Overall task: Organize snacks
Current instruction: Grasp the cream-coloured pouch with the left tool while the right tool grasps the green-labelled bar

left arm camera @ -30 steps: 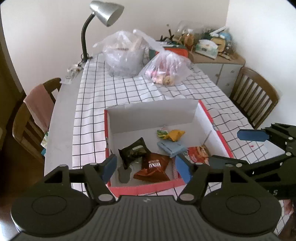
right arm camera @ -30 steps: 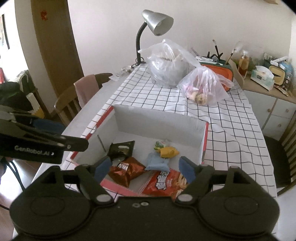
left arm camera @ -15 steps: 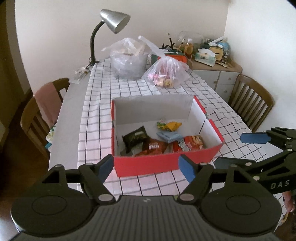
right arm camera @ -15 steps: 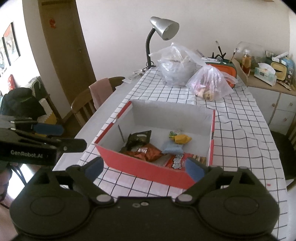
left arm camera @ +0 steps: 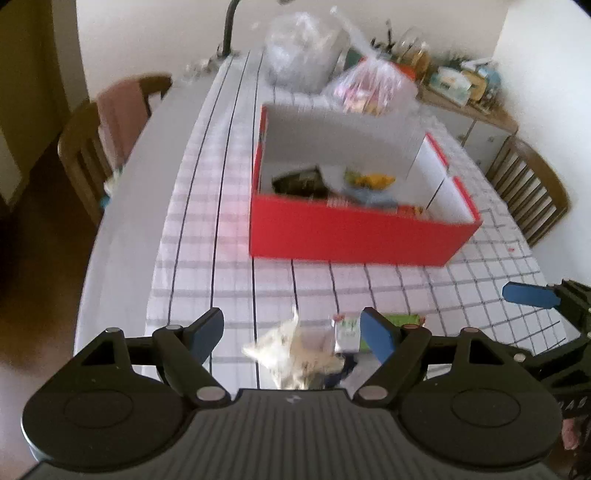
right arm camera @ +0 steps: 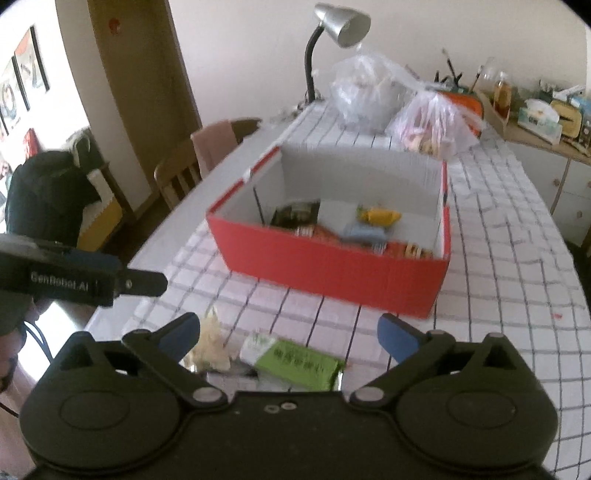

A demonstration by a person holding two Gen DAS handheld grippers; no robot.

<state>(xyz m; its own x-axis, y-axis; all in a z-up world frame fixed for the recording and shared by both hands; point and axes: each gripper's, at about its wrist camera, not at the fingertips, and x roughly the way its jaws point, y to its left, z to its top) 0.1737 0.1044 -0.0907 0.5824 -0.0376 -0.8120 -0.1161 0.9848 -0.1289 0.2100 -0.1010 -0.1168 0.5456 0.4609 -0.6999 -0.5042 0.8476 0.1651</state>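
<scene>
Red cardboard box [right arm camera: 332, 273], white inside, sits on the checked tablecloth [right arm camera: 498, 258] well ahead of both pairs of fingers. Readable text: "GenRobot.AI" in white on the dark side of the left gripper [left arm camera: 291, 332], which shows at the left edge of the right wrist view. The green snack packet [right arm camera: 295, 363] has pale printed characters, too blurred to read. Partial letters sit low on the right gripper's body in the left wrist view, not legible for sure.

Right gripper [right arm camera: 290, 332]: jaws opening, blue pads wide apart, nothing pressed. Green packet lies flat on the cloth between the fingers, close to the gripper body and nearer the left finger, touching neither pad. One end of it is white.

Left gripper: jaws also opening, pads clear of everything. A crinkly pale silvery wrapper [left arm camera: 295, 354] lies between its fingers, close to the body and about centred, heavily blurred. The white end of the green packet shows just inside the right finger [left arm camera: 376, 336]; cannot tell if they touch.

Inside the box, beyond the fingertips: a dark packet [right arm camera: 295, 214], a yellow wrapped piece [right arm camera: 380, 216], a pale blue packet [right arm camera: 364, 232], and red-orange packets [right arm camera: 402, 249] against the near wall. Labels unreadable.

Farther off: two clear plastic bags [right arm camera: 432, 125], a silver desk lamp [right arm camera: 340, 22], wooden chairs [right arm camera: 184, 173].
</scene>
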